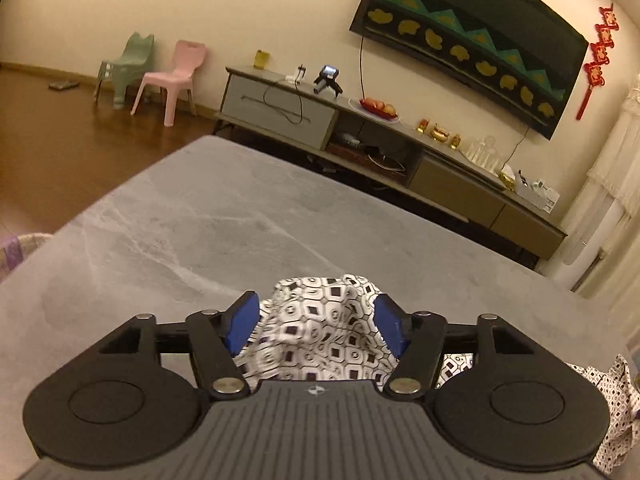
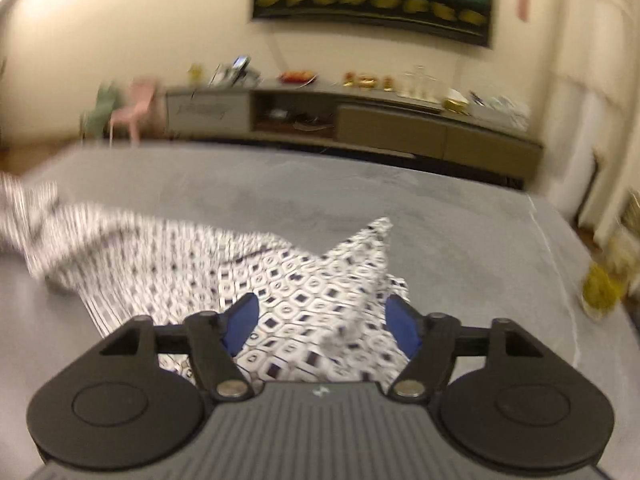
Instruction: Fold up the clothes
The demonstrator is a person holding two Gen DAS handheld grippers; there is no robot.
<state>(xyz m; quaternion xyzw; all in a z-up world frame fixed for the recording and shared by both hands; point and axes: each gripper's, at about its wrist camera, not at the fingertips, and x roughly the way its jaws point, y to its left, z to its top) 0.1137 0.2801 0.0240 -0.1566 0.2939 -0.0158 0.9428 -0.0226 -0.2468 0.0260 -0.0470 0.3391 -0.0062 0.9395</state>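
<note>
A white garment with a black geometric print (image 1: 320,332) lies bunched on the grey table (image 1: 200,220). In the left wrist view my left gripper (image 1: 316,320) stands open, its blue pads (image 1: 242,322) apart on either side of a raised hump of the cloth, not pressing it. In the right wrist view the same garment (image 2: 304,280) spreads to the left in a blurred band, with a pointed corner (image 2: 380,228) sticking up. My right gripper (image 2: 324,320) is open above the cloth, its blue pads (image 2: 404,326) wide apart.
A long low cabinet (image 1: 400,148) with fruit, ornaments and glasses runs along the far wall under a dark wall hanging (image 1: 472,40). Pink (image 1: 176,80) and green (image 1: 128,68) small chairs stand at the left. The table's far edge (image 2: 280,148) and right edge are near.
</note>
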